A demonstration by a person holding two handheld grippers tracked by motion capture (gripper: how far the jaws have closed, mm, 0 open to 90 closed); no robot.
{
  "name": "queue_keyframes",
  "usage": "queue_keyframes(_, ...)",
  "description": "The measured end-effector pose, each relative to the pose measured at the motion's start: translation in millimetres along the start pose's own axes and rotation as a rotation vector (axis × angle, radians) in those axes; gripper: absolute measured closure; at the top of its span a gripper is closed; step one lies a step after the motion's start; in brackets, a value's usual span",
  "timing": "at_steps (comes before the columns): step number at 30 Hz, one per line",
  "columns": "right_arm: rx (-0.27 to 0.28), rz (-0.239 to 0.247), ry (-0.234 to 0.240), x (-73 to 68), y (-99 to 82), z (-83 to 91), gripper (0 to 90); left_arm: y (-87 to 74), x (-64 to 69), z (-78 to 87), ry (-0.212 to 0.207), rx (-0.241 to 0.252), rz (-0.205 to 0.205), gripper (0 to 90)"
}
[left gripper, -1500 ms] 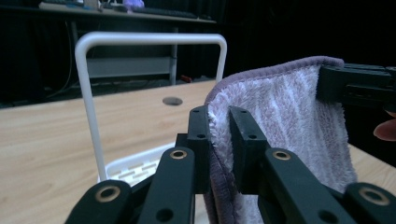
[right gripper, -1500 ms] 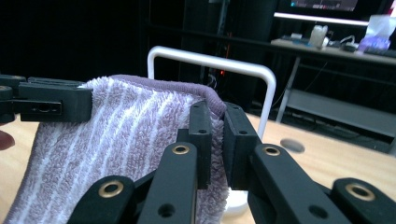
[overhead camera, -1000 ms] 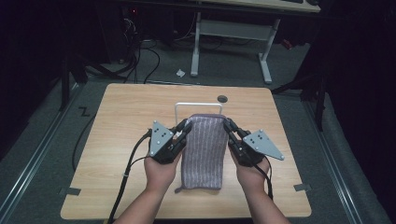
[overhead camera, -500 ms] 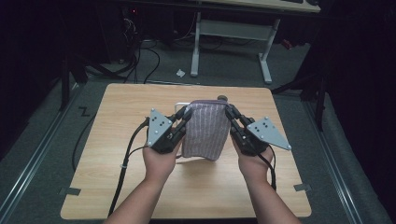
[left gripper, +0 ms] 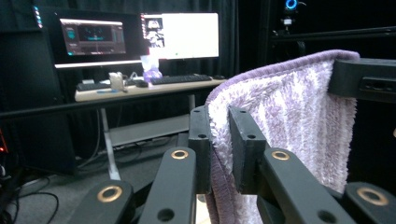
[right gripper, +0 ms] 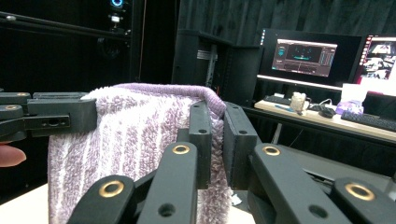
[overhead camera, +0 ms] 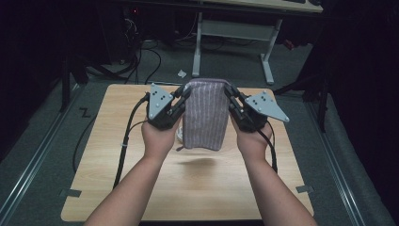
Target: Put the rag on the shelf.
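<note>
A purple and white striped towel hangs folded above the wooden table, held up by its two top corners. My left gripper is shut on the towel's upper left corner, and its black pads pinch the fluffy edge of the towel in the left gripper view, where my left gripper rises from the bottom. My right gripper is shut on the upper right corner. In the right gripper view the towel spreads to the left of my right gripper, with the other gripper's jaw at its far corner.
A small white object lies on the table just behind the towel's lower left edge. Beyond the table stand a desk frame and floor cables. Monitors and a keyboard sit on a desk ahead.
Both hands have lifted the towel off the table and raised it. It lay flat a second ago and now hangs folded in the air between the grippers.
</note>
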State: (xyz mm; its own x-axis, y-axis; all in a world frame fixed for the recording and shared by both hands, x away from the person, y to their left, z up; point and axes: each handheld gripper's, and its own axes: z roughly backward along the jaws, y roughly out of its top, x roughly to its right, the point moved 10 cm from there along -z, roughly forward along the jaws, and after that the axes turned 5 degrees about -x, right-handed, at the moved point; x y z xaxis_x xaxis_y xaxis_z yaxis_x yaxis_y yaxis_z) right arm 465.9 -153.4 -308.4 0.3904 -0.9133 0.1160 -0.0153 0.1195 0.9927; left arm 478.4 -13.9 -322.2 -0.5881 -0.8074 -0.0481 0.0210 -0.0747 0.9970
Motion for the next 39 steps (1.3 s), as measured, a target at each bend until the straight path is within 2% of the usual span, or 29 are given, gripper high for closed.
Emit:
queue_keyframes(1, 0.0, 0.0, 0.0, 0.0, 0.0, 0.0, 83.8, 2.1, -4.4, -3.8, 0.008, 0.002, -0.001, 80.2)
queue_keyframes(2, -0.001, -0.005, 0.002, 2.6, 3.1, -10.4, 83.8, 3.9, -8.3, -8.0, 0.014, 0.0, 0.0, 80.2)
queue_keyframes(3, -0.001, -0.005, 0.002, 2.6, 3.1, -10.4, 83.8, 5.7, -12.4, -12.1, 0.019, 0.0, -0.002, 80.2)
queue_keyframes(6, -0.007, -0.011, 0.004, 6.5, 5.7, -25.8, 83.8, 8.7, -24.2, -23.9, 0.038, -0.007, -0.009, 80.2)
queue_keyframes(7, -0.013, -0.014, 0.004, 8.9, 6.1, -34.8, 83.8, 9.1, -27.8, -27.3, 0.04, -0.008, -0.006, 80.2)
queue_keyframes(10, -0.021, -0.013, 0.004, 11.8, 5.5, -43.5, 83.8, 8.2, -36.9, -37.2, 0.041, -0.019, 0.01, 80.2)
queue_keyframes(11, -0.031, -0.017, 0.001, 15.4, 3.9, -51.7, 83.8, 7.4, -39.1, -40.6, 0.04, -0.023, 0.018, 80.2)
queue_keyframes(13, -0.034, -0.021, 0.0, 17.6, 3.2, -55.6, 83.8, 6.0, -43.5, -47.2, 0.043, -0.034, 0.022, 80.2)
queue_keyframes(15, -0.042, -0.003, -0.015, 22.0, 1.9, -63.3, 83.8, 6.2, -45.4, -53.2, 0.032, -0.034, 0.013, 80.2)
queue_keyframes(18, -0.064, 0.0, -0.024, 32.8, 0.4, -77.3, 83.8, 6.0, -49.0, -60.9, 0.036, -0.044, -0.004, 80.1)
queue_keyframes(21, -0.076, -0.001, -0.038, 37.6, -1.1, -84.7, 83.8, 5.5, -53.3, -70.9, 0.045, -0.057, -0.013, 80.0)
queue_keyframes(22, -0.101, -0.004, -0.055, 41.5, -5.2, -94.2, 83.8, 1.7, -57.6, -80.0, 0.048, -0.08, -0.003, 79.7)
queue_keyframes(23, -0.108, -0.012, -0.058, 43.4, -7.0, -99.0, 83.8, 1.7, -57.6, -80.0, 0.048, -0.08, -0.003, 79.5)
queue_keyframes(24, -0.121, -0.022, -0.05, 44.8, -9.1, -104.0, 83.9, -1.9, -61.1, -84.4, 0.054, -0.104, -0.01, 79.4)
queue_keyframes(25, -0.121, -0.022, -0.05, 44.8, -9.1, -104.0, 83.9, -5.5, -65.1, -88.0, 0.064, -0.114, 0.001, 79.4)
queue_keyframes(26, -0.151, -0.002, -0.036, 45.4, -13.6, -113.5, 84.0, -9.5, -68.6, -91.0, 0.069, -0.129, 0.009, 79.1)
queue_keyframes(27, -0.151, -0.002, -0.036, 45.4, -13.6, -113.5, 84.0, -13.3, -71.7, -93.7, 0.078, -0.142, 0.011, 79.1)
queue_keyframes(28, -0.179, 0.025, -0.02, 43.8, -17.7, -120.6, 84.0, -17.3, -74.5, -96.3, 0.089, -0.157, 0.009, 79.1)
queue_keyframes(31, -0.204, 0.044, -0.018, 43.1, -23.7, -126.4, 83.9, -28.8, -81.9, -103.7, 0.092, -0.194, 0.042, 78.5)
queue_keyframes(32, -0.23, 0.039, -0.015, 43.7, -31.8, -132.2, 83.8, -33.1, -83.6, -106.2, 0.091, -0.21, 0.048, 78.2)
queue_keyframes(33, -0.23, 0.039, -0.015, 43.7, -31.8, -132.2, 83.8, -37.4, -84.7, -108.5, 0.091, -0.225, 0.055, 78.2)
queue_keyframes(34, -0.269, 0.055, -0.03, 45.6, -43.8, -138.3, 83.7, -42.0, -85.1, -111.1, 0.09, -0.238, 0.062, 78.2)
queue_keyframes(35, -0.269, 0.055, -0.03, 45.6, -43.8, -138.3, 83.7, -46.9, -85.0, -113.4, 0.09, -0.256, 0.066, 78.2)
queue_keyframes(36, -0.308, 0.048, -0.034, 48.4, -57.6, -143.9, 83.1, -52.3, -84.7, -115.9, 0.089, -0.276, 0.072, 77.9)
queue_keyframes(37, -0.308, 0.048, -0.034, 48.4, -57.6, -143.9, 83.1, -59.0, -84.5, -118.5, 0.087, -0.305, 0.086, 77.9)
queue_keyframes(39, -0.35, 0.024, -0.025, 49.7, -70.8, -148.0, 77.8, -70.9, -84.3, -122.7, 0.065, -0.351, 0.148, 73.5)
